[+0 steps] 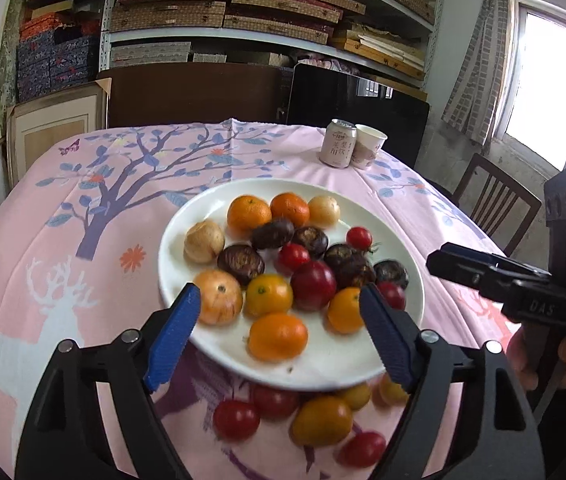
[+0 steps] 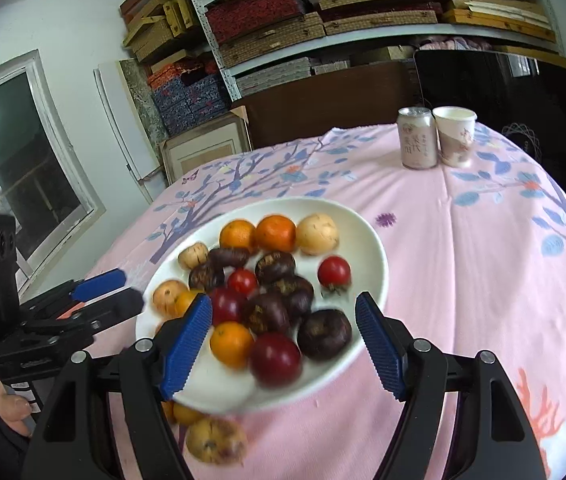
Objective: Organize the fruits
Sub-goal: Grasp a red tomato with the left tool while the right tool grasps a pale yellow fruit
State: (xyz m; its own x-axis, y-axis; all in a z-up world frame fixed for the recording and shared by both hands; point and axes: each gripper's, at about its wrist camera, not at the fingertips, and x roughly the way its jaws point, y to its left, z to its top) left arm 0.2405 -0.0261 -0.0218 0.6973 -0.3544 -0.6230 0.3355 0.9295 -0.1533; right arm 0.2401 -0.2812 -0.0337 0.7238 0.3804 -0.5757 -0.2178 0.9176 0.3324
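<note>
The plate's (image 1: pixel 187 216) near rim hid part of the loose fruit (image 1: pixel 323 420) beside it. In the right view, near fruit (image 2: pixel 275 356) was blurred. The can's (image 1: pixel 338 144) print was too small to read.

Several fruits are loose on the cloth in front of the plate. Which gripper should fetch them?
Probably left. Its open gripper looks right over the loose cherry tomato and yellow fruit lying before the white plate. The right gripper, also open, faces the plate's far side.

Right gripper (image 2: pixel 283 336) jaws spread, empty, above white plate (image 2: pixel 367 236) of mixed fruit; nearest fruit blurred, possibly plums.
</note>
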